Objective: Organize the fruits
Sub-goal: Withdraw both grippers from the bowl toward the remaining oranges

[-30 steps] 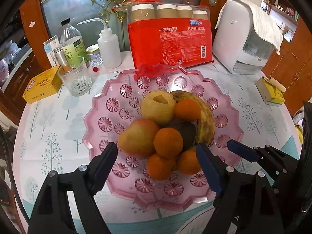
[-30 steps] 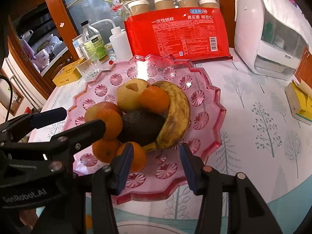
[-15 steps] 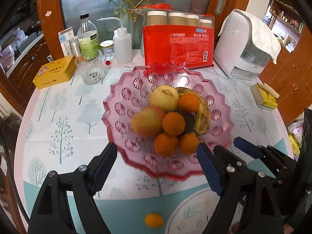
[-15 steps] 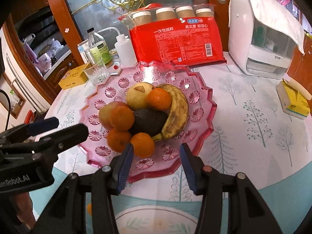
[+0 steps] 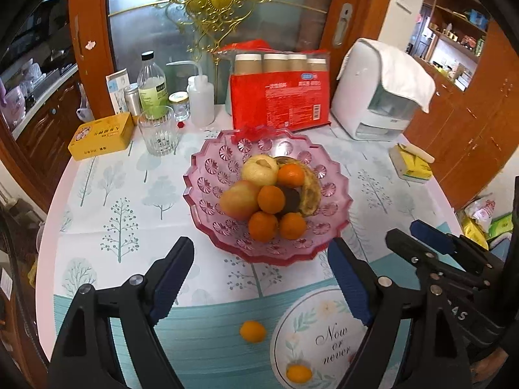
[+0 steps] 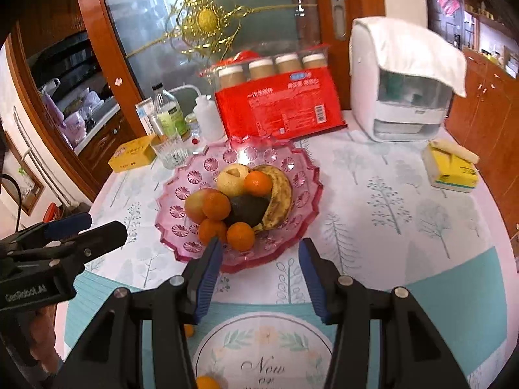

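The words "Now or never" are printed in script on a round floral placemat [image 5: 324, 337] at the near edge of the table, and "GenRobot.AI" can be read on the body of the left gripper [image 6: 86, 231] in the right wrist view. A large red plastic pack of paper cups [image 5: 280, 92] carries white Chinese lettering and a barcode; the print is too small to be read.

The round table is covered by a white cloth with pale tree prints and a teal border [image 5: 107, 201], set before a frosted glass door with gold scrollwork and wooden cabinets.

A pink cut-glass fruit bowl [image 5: 207, 191] stands at the table's middle — in it are piled four oranges, a yellow pear, a reddish apple, a dark avocado and a spotted banana [image 6: 277, 194]. Two small orange fruits lie outside the bowl: one on the teal border [image 5: 252, 331], one on the placemat [image 5: 298, 372].

A clear drinking glass [image 5: 158, 133], a yellow tin [image 5: 102, 136], bottles and a white appliance draped with a towel [image 5: 379, 94] are ranged behind.

The left gripper is held wide apart, its jaws having just been opening, with nothing between them. The right gripper [image 6: 259, 275] is held narrower, also empty, above the table's near side.
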